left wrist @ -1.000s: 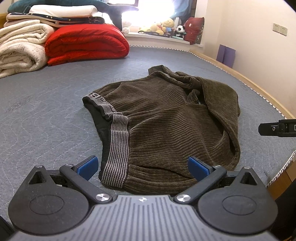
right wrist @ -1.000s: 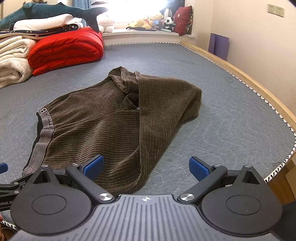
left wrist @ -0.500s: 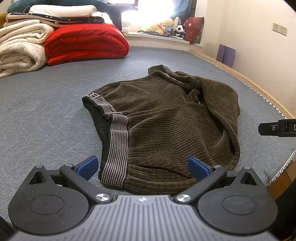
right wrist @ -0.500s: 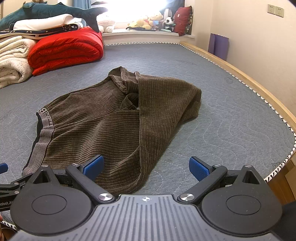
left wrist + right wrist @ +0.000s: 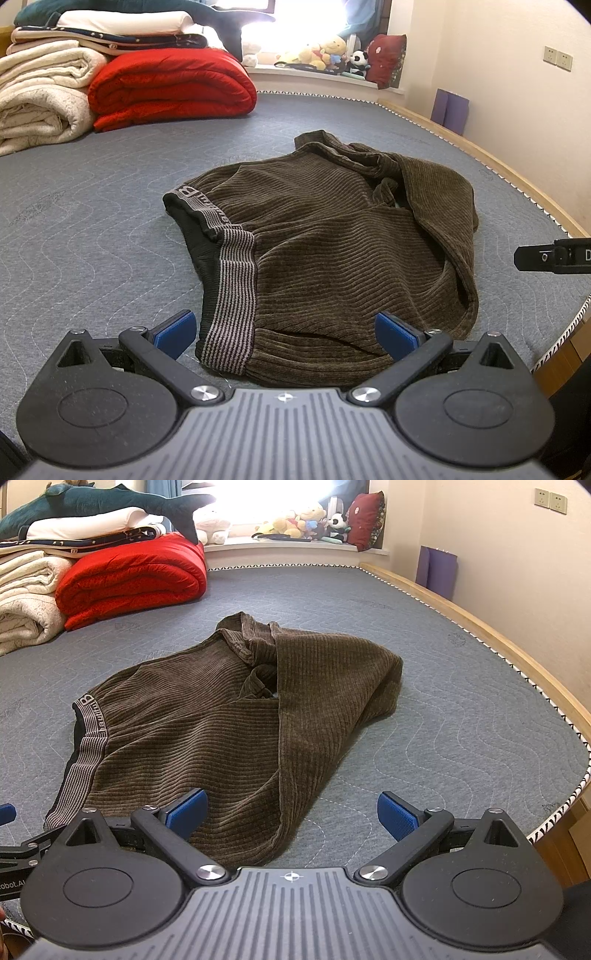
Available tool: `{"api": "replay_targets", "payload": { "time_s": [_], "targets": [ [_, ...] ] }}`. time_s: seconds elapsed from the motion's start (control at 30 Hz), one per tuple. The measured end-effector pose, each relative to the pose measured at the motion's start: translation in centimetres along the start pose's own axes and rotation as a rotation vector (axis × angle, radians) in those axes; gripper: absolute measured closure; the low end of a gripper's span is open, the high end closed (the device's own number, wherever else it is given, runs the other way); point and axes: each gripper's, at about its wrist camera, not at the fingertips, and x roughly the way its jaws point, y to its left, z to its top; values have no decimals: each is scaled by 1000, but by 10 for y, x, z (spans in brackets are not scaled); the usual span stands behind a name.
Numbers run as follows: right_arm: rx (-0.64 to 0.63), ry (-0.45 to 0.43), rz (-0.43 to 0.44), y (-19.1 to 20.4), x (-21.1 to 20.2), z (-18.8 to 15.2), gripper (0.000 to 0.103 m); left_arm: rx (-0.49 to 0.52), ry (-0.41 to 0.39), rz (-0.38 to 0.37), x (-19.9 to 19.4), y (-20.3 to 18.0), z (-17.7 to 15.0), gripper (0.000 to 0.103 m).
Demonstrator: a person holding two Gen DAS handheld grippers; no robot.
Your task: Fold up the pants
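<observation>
Brown corduroy pants (image 5: 332, 243) lie bunched on the grey mattress (image 5: 92, 229), with a striped grey waistband (image 5: 232, 295) at the near left. They also show in the right wrist view (image 5: 229, 720). My left gripper (image 5: 284, 330) is open and empty, just short of the near edge of the pants by the waistband. My right gripper (image 5: 291, 812) is open and empty, over the near right corner of the pants. Part of the right gripper (image 5: 554, 254) shows at the right edge of the left wrist view.
A red folded quilt (image 5: 170, 85) and cream blankets (image 5: 37, 99) are stacked at the far left. Plush toys (image 5: 325, 51) sit on the window sill. The wooden bed edge (image 5: 517, 657) runs along the right, with a wall beyond it.
</observation>
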Motion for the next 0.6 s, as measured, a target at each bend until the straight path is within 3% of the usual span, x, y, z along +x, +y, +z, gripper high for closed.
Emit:
{"api": "replay_targets", "payload": {
  "time_s": [0.23,0.37,0.47,0.53,0.6],
  "targets": [
    [2,4,6,0,0,0,5,15,-42,3,-4,-4,-1,0],
    [11,11,19,1,0,1,14,55,-115,-26,-13,-8,-3,5],
    [64,3,64,3,-2,9,31,90,-95,-55,-17,-4,1,40],
    [72,-15,100,12,-4,16,48,90,-59,-73,-22,8,8,77],
    [63,-47,145,26,-7,23,58,65,-46,-76,-29,25,20,85]
  ]
}}
